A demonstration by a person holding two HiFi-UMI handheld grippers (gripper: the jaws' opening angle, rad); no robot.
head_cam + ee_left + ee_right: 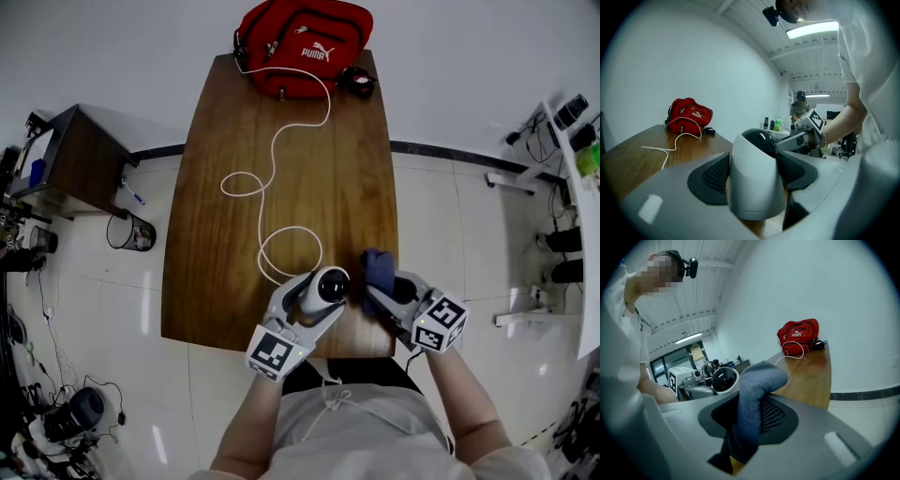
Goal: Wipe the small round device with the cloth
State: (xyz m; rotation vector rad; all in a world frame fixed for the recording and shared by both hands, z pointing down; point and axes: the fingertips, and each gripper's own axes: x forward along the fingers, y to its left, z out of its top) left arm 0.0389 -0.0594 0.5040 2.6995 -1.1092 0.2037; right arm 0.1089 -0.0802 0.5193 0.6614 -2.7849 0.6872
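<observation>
The small round device (pixel 323 286) is a white body with a glossy black dome face. My left gripper (pixel 321 295) is shut on it and holds it above the near edge of the wooden table (pixel 234 187). In the left gripper view the device (pixel 757 176) fills the space between the jaws. My right gripper (pixel 382 298) is shut on a dark blue-grey cloth (pixel 379 267), just right of the device. In the right gripper view the cloth (pixel 752 411) stands up between the pads, with the device (pixel 723 379) a little to its left and apart from it.
A red bag (pixel 302 42) lies at the table's far end with a small dark object (pixel 357 82) beside it. A white cable (pixel 281 178) snakes from the bag to a loop near the device. A dark side table (pixel 80 155) and a bin (pixel 131 232) stand on the left.
</observation>
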